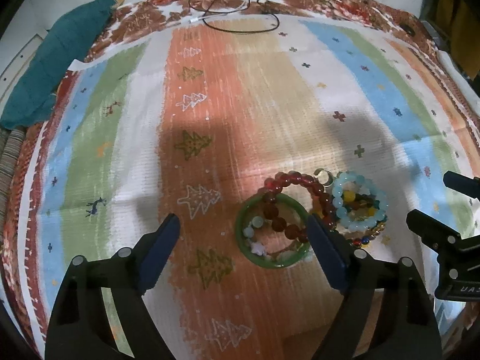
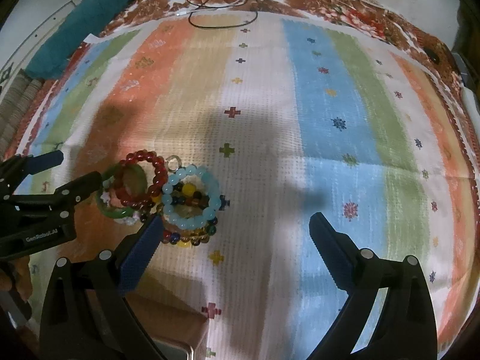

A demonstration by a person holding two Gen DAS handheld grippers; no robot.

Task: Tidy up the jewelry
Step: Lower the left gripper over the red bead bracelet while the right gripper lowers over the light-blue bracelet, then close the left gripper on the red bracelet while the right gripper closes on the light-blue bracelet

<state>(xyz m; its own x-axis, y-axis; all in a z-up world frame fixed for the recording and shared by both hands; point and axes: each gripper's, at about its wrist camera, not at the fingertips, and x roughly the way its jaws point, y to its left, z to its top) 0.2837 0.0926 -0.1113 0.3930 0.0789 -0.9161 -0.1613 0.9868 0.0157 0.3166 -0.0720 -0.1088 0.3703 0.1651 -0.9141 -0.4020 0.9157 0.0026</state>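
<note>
A heap of bracelets lies on the striped cloth [image 1: 270, 90]: a green bangle [image 1: 239, 234], a red bead bracelet [image 1: 300, 177] draped over it, a pale blue bead bracelet [image 1: 337, 201] and a multi-coloured bead strand [image 1: 364, 238]. My left gripper [image 1: 242, 223] is open and points down at the cloth. In its own view the bangle shows between the jaws, close to the right finger [image 1: 324, 246]. My right gripper [image 2: 236, 219] is open with only cloth between its fingers, and its left finger [image 2: 141, 252] stands beside the pale blue bracelet [image 2: 180, 223]. The left gripper [image 2: 79, 165] reaches the green bangle [image 2: 115, 213] from the left.
A teal cloth [image 1: 57, 57] lies bunched at the far left. A black cable [image 1: 240, 21] loops at the far edge of the cloth. A metal rim [image 2: 177, 349] shows at the bottom of the right wrist view. A person's hand [image 2: 12, 282] shows at lower left.
</note>
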